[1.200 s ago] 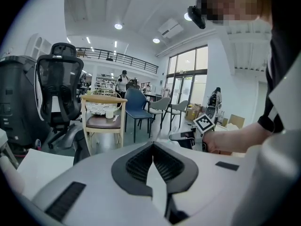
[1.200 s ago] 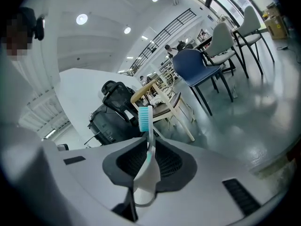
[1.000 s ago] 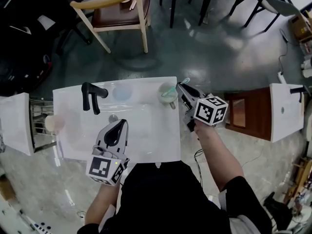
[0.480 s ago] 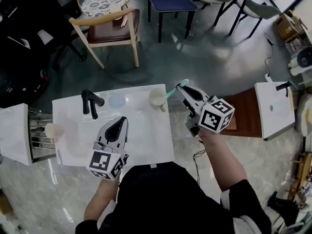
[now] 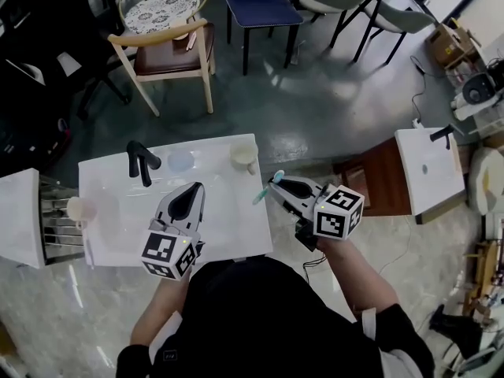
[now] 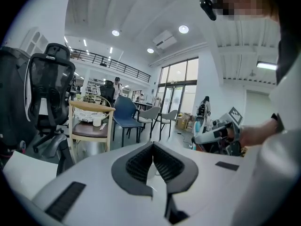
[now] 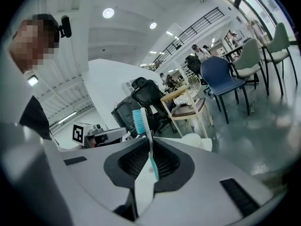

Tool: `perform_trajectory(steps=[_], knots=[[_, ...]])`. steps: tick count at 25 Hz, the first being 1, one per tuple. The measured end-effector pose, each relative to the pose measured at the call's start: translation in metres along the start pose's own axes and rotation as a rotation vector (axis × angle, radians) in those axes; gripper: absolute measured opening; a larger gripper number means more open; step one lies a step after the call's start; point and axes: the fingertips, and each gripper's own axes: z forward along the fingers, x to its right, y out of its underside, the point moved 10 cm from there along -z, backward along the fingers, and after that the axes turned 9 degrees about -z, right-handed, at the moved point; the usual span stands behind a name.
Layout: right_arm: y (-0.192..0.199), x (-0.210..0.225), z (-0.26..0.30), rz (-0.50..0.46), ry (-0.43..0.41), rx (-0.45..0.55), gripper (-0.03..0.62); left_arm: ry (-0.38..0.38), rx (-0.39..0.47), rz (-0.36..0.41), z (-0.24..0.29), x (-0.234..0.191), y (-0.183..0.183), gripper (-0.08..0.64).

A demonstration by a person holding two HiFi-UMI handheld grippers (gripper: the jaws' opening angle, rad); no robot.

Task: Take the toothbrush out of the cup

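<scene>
Counter [image 5: 236, 219] is gleaming white, smooth and glossy. Faucet [image 5: 140, 160] is reading as matt black. Cup [image 5: 242, 157] is looking pale and smooth. Toothbrush [image 7: 152, 165] is showing smooth white-and-teal plastic with blue bristles. Left gripper [image 5: 192, 189] and right gripper [image 5: 273, 183] are wearing matt grey plastic, their jaws lined with black ribbed pads. Chair [image 5: 169, 50] is showing bare wood. Floor [image 5: 315, 109] is shining, polished.

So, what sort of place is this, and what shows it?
Probably an open office or lab, not a bathroom: freestanding washbasin, wooden chair on bare floor, black office chair.
</scene>
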Motion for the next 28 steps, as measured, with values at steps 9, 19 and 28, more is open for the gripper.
perform_trajectory(steps=[9,19,28], knots=[[0.068,-0.009,0.001,0.176,0.024,-0.125,0.046,0.017,-0.026,-0.035,0.004,-0.003,0.013,0.015],[0.111,-0.002,0.032,0.143,0.101,-0.242,0.046,0.015,-0.089,-0.080,0.004,-0.006,0.041,0.015],[0.140,0.026,0.064,0.151,0.267,-0.289,0.044,-0.004,-0.094,-0.098,-0.004,-0.007,0.049,0.015]])
